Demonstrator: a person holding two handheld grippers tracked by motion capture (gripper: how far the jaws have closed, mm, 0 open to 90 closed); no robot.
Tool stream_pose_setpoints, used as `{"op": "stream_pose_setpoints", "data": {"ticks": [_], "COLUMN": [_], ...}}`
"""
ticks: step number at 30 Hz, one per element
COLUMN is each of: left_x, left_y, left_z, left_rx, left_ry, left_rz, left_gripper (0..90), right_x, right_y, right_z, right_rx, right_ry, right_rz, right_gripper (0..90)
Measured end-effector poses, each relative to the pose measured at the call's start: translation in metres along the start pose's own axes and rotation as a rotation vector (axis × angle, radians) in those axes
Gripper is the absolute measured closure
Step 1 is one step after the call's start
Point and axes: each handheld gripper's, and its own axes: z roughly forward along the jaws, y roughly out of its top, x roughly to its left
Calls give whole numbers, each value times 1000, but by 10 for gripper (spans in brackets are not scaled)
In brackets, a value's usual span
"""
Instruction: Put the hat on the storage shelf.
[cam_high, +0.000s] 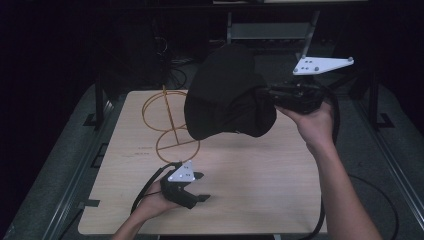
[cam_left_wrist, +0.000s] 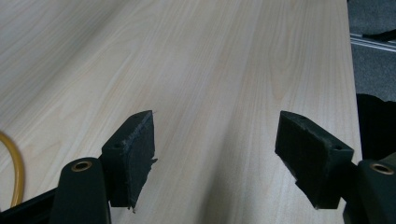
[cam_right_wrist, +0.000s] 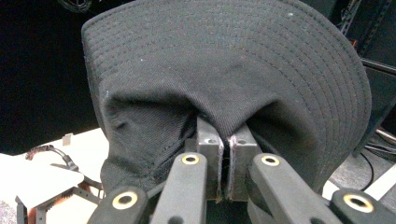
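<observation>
A black cap (cam_high: 227, 95) hangs in the air above the back half of the wooden table (cam_high: 250, 190). My right gripper (cam_high: 262, 95) comes in from the right and is shut on the cap's fabric. In the right gripper view its jaws press together on a fold of the cap (cam_right_wrist: 224, 65), with my right gripper (cam_right_wrist: 227, 140) under the stitched brim. An orange wire stand (cam_high: 167, 120) stands at the table's back left, just left of the cap. My left gripper (cam_high: 203, 186) rests low near the front edge, open and holding nothing. The left gripper (cam_left_wrist: 215, 149) points across bare wood.
Part of the orange wire (cam_left_wrist: 18, 172) curves in at the left edge of the left gripper view. Metal rails (cam_high: 95, 150) run along both sides of the table. Dark equipment and cables (cam_high: 170, 65) sit behind it. A cable trails from each gripper.
</observation>
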Motion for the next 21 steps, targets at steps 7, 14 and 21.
{"op": "stream_pose_setpoints", "data": {"ticks": [7,14,21], "left_x": [1,1,1], "left_y": [-1,-1,-2], "left_z": [0,-1,-1], "left_rx": [-6,-10,-11], "left_ry": [-5,-6,-3], "left_rz": [-9,-12,-15], "left_gripper": [280,279,280], "right_x": [0,-1,-1], "right_y": [10,22,35], "right_z": [13,28,41], "right_rx": [2,-3,-3], "right_ry": [20,41,60], "right_rz": [-5,0,-4], "right_gripper": [865,865,865]}}
